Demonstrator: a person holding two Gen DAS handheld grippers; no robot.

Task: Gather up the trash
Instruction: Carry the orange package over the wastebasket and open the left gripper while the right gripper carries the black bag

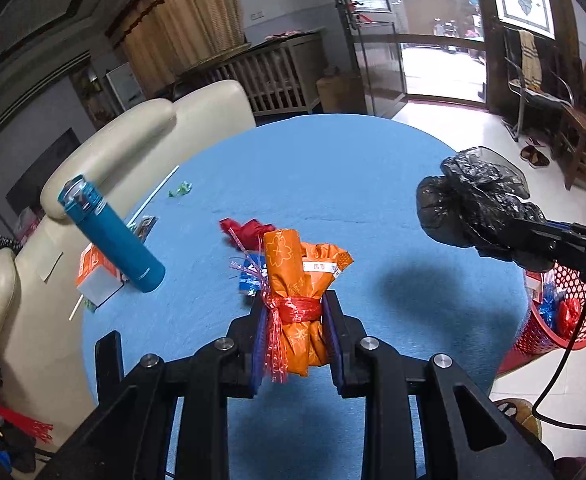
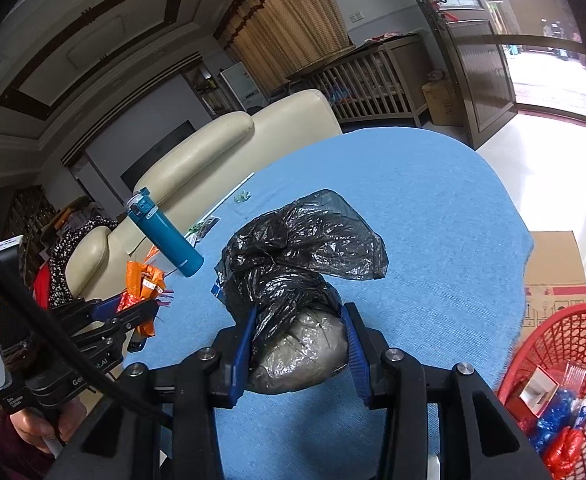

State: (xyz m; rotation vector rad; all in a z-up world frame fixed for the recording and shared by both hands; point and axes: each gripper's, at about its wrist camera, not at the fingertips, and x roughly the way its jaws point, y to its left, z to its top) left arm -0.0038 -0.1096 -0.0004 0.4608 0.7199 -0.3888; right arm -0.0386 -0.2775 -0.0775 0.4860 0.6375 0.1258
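My left gripper (image 1: 295, 312) is shut on an orange wrapped bundle (image 1: 293, 276) tied with red ribbon, held above the blue table (image 1: 373, 184). My right gripper (image 2: 299, 320) is shut on a knotted black plastic bag (image 2: 293, 256), also above the table; the bag also shows in the left wrist view (image 1: 473, 204). A red mesh basket (image 2: 565, 340) with trash in it stands on the floor at the table's right side; it also shows in the left wrist view (image 1: 573, 320). Red and blue wrappers (image 1: 249, 232) lie on the table behind the bundle.
A teal bottle (image 1: 113, 236) stands at the table's left beside an orange-white carton (image 1: 93, 276), a white straw (image 1: 153, 196) and a small green wrapper (image 1: 180, 189). A cream sofa (image 1: 133, 132) borders the left. A cardboard box (image 2: 553, 264) sits on the floor.
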